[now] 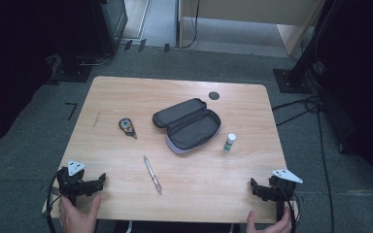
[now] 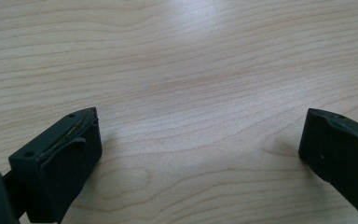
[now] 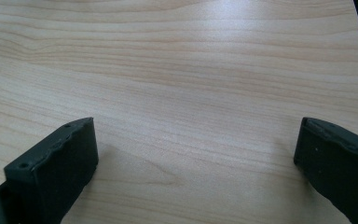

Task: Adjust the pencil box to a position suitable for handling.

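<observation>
A dark grey pencil case lies unzipped and spread open near the middle of the wooden table. A silver pen lies in front of it, toward me. A small black correction-tape dispenser sits to the case's left, and a small white bottle with a green cap stands upright to its right. My left gripper rests at the near left corner, held by a hand, and my right gripper at the near right corner. Both stand open over bare wood, with nothing between the jaws.
A round black grommet sits near the table's far edge. Dark stands and cables lie on the grey carpet around the table. A thin scratch mark shows on the left part of the tabletop.
</observation>
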The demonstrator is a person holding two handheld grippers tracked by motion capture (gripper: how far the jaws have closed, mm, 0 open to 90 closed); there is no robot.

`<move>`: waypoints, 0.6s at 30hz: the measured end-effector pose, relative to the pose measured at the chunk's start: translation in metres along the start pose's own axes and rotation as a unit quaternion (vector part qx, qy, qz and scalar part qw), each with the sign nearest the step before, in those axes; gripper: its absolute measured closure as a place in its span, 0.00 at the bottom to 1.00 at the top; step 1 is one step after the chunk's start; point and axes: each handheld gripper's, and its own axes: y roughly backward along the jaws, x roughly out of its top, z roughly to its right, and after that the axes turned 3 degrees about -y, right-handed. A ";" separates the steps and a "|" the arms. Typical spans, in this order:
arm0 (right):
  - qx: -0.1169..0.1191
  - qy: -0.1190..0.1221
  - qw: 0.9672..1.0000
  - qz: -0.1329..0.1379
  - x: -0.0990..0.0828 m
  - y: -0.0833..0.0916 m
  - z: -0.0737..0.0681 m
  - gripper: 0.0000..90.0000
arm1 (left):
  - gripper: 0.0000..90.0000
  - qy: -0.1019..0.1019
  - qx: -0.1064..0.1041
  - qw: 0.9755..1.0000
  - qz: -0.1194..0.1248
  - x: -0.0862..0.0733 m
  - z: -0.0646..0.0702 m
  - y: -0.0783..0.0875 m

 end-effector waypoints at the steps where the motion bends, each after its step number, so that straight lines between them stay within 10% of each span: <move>1: 0.000 0.000 1.000 0.000 0.000 0.000 0.000 0.00 | 0.00 0.002 0.001 1.000 0.000 0.000 0.000 0.000; 18: 0.000 0.000 1.000 0.000 0.000 0.000 0.000 0.00 | 0.00 0.032 0.030 0.999 -0.001 0.004 0.005 -0.003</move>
